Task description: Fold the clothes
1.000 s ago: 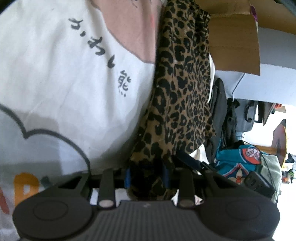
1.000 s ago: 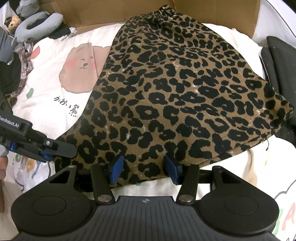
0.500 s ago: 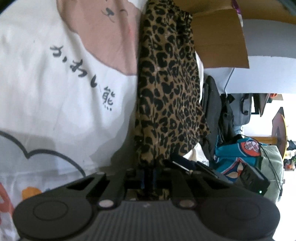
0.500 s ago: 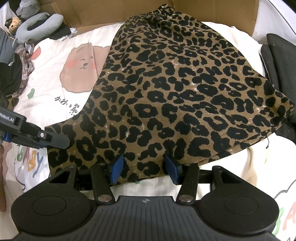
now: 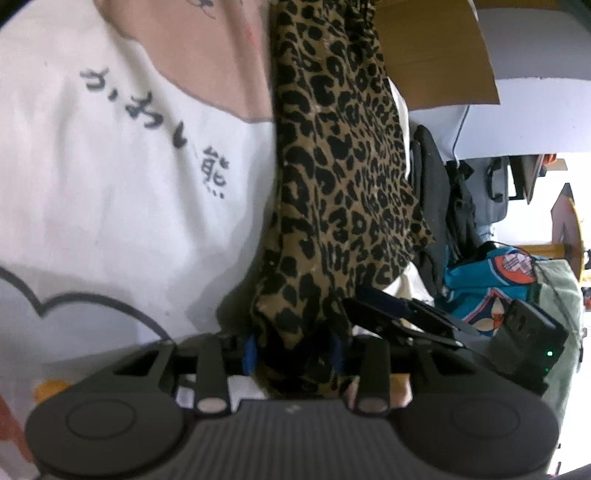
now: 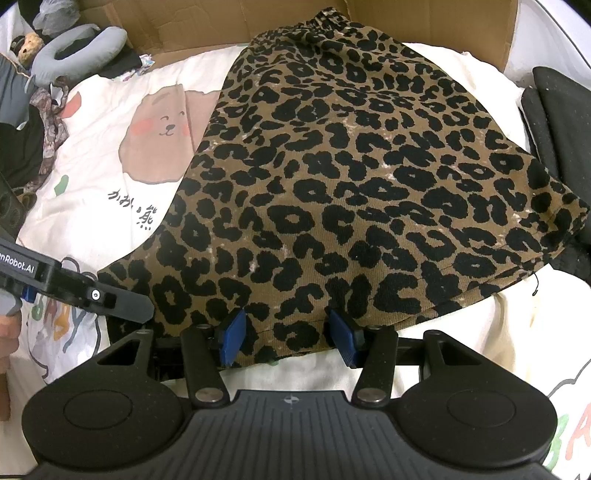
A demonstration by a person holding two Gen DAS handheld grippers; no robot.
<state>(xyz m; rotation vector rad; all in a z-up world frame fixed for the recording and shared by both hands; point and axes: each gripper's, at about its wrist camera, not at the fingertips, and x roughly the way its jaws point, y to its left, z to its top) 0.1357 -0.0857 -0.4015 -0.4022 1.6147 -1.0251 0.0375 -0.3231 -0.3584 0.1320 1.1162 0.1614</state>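
Cardboard box (image 6: 110,22) behind leopard skirt (image 6: 351,177) (flat)

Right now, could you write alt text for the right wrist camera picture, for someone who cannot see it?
A leopard-print skirt lies spread on a white bedsheet printed with a cartoon bear, its near hem between the open blue pads of the right gripper. The left gripper reaches the skirt's near left corner; cardboard stands behind.
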